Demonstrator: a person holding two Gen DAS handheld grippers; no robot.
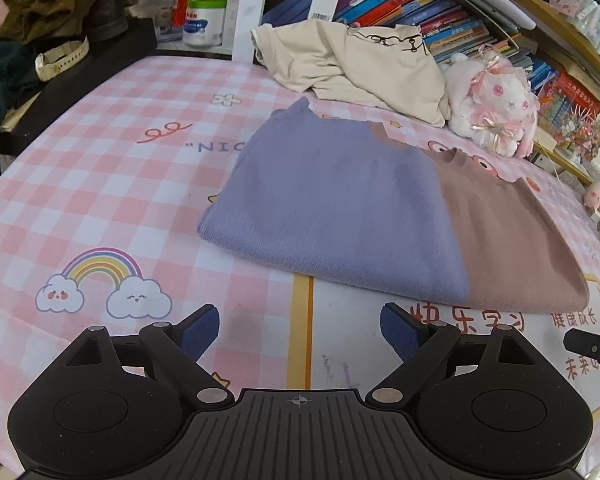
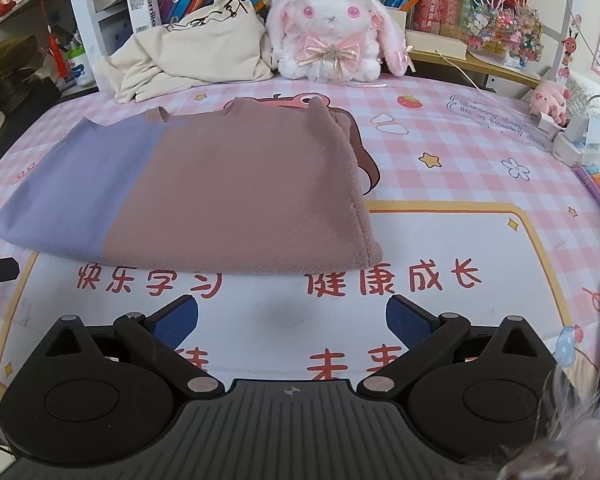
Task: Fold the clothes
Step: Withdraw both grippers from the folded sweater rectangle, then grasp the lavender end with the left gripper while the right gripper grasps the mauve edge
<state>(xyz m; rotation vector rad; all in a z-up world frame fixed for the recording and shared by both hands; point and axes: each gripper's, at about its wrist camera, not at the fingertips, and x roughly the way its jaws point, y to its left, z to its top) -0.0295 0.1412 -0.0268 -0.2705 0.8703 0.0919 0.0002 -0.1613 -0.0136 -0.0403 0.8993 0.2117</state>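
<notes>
The purple-and-brown sweater [image 1: 380, 216] lies flat on the surface [image 1: 100, 184], just ahead of both pairs of fingers, which stand wide and empty. It looks soft and limp; its edges seem best for gripping.

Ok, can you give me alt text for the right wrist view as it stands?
A folded purple and brown sweater lies flat on a pink checked mat, just ahead of the open, empty right gripper with its blue-padded fingers spread. Behind it sit a crumpled cream garment and a white plush rabbit before bookshelves.
</notes>
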